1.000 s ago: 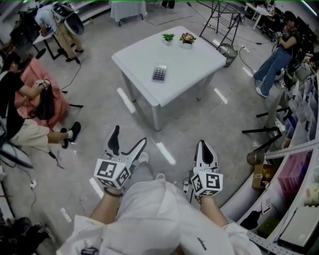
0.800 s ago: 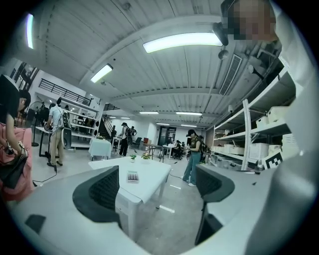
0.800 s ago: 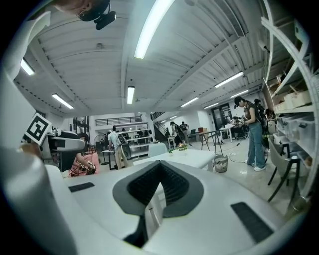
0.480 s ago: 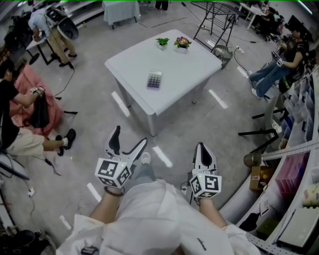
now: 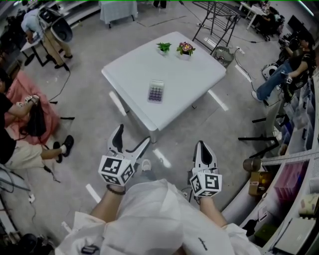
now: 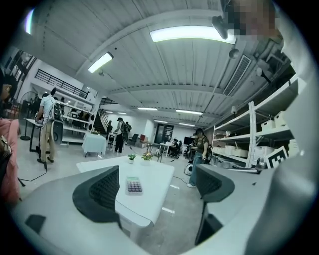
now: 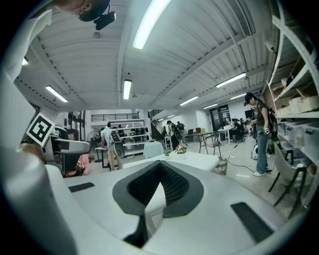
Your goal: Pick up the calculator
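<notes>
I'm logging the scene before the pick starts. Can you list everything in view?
table: one, white, on the floor ahead
calculator: one, light with dark keys, on the table's near half
green plant: one, small pot, table's far edge
flowering plant: one, small pot, beside the green plant
metal rack: one, dark, beyond the table
covered table: one, white cloth, far back
other people: at least three, at the room's edges
shelving: right edge
left gripper: white and black, jaws apart, empty
right gripper: white and black, jaws together
</notes>
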Motion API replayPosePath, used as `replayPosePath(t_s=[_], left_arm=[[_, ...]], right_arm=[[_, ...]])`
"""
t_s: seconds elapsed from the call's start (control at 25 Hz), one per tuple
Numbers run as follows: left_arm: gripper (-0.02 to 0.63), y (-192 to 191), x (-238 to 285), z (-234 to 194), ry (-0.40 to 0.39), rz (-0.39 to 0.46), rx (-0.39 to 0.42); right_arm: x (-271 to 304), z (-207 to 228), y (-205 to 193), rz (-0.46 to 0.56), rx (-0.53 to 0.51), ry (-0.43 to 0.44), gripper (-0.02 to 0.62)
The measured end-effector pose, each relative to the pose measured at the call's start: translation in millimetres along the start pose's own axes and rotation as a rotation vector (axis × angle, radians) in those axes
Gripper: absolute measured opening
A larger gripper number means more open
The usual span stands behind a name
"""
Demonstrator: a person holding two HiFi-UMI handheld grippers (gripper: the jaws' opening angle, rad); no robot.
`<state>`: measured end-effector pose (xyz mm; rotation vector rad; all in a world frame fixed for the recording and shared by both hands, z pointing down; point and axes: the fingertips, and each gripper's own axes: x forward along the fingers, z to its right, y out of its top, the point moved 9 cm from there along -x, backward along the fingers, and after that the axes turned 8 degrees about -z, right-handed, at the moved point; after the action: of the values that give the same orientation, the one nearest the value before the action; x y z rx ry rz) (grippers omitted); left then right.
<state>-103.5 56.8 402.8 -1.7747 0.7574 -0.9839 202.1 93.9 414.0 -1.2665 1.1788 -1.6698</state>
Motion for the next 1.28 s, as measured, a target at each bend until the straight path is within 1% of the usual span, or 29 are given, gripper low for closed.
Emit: replayPosePath(t_s=[0.16,0.4,0.64,1.08,1.28], left_arm=[[0.459,10.4,28.1,-28.2,-0.019,-0.022,-0.009],[0.458,19.4,68.3,-60.8,-0.056,-0.054,-0.018],[0.459,17.7,88.6,-85.2,-0.064,-0.09,-0.015],[0.458,7.0,133.7,-95.6,-0.082,-0.199,-0.018],[0.457,12.8,159.8,-96.9,-0.069,-0.211,-0.004]], right_arm=[[36.5,-7.0,14.9,0.004,-0.002,-0.009,0.017],[80.6,-16.2,26.0,-0.011,0.001,-0.039,0.017],[109.1,-31.1,30.7,-0.008,0.006,-0.067,0.017],[140.3,-36.3,36.6,-0.038,0.018,-0.078,0.017],[163.7,-23.2,41.0,-0.048,0.014,-0.07,0.017]])
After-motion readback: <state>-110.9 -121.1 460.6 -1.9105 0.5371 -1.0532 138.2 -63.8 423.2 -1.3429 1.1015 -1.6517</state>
